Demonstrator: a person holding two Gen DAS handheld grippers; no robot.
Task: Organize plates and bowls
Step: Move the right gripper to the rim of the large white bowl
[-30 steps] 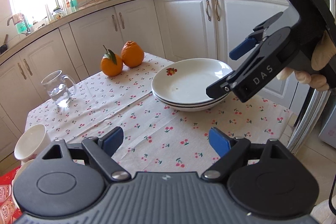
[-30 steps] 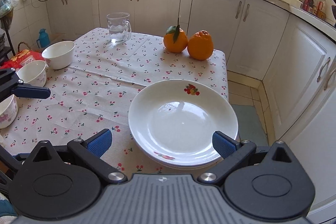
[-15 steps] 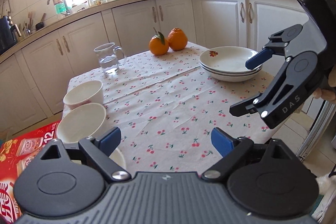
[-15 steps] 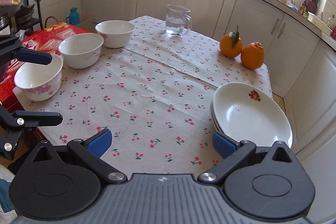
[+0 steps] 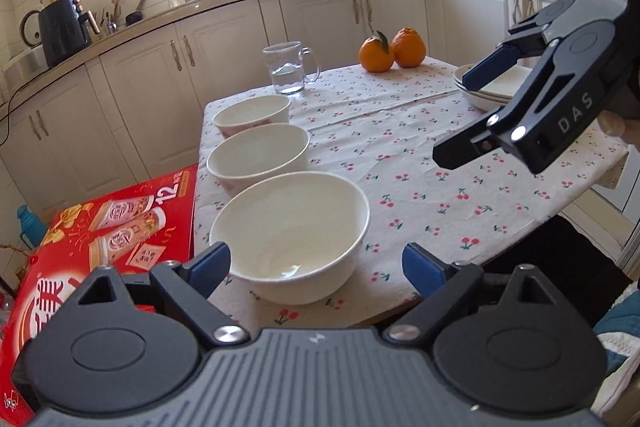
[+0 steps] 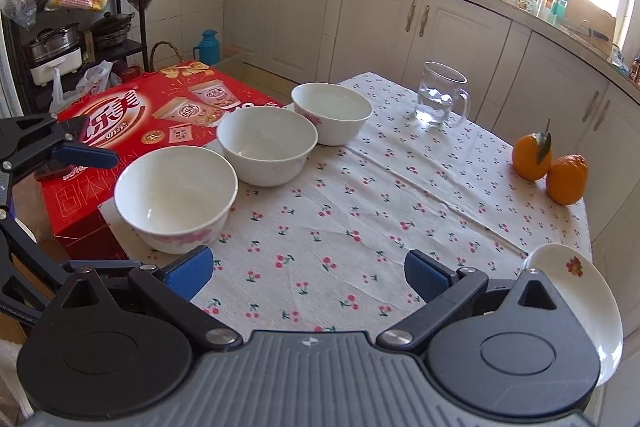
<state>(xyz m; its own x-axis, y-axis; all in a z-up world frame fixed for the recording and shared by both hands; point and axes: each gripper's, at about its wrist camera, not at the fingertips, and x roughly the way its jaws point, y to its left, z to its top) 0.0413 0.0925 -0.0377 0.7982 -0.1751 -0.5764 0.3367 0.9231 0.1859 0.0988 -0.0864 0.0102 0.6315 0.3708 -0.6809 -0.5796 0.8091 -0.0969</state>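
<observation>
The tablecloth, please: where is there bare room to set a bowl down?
The middle of the tablecloth lies bare, bordered by the three bowls, the glass mug, the oranges and the stacked plates. The bowls' edge, beside the red box, is crowded.

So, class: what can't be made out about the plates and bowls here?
- Plates, left wrist view: the count; right gripper covers the stack.
- Plates, right wrist view: mostly behind the gripper body.
- Near bowl, left wrist view: left rim behind a finger.
</observation>
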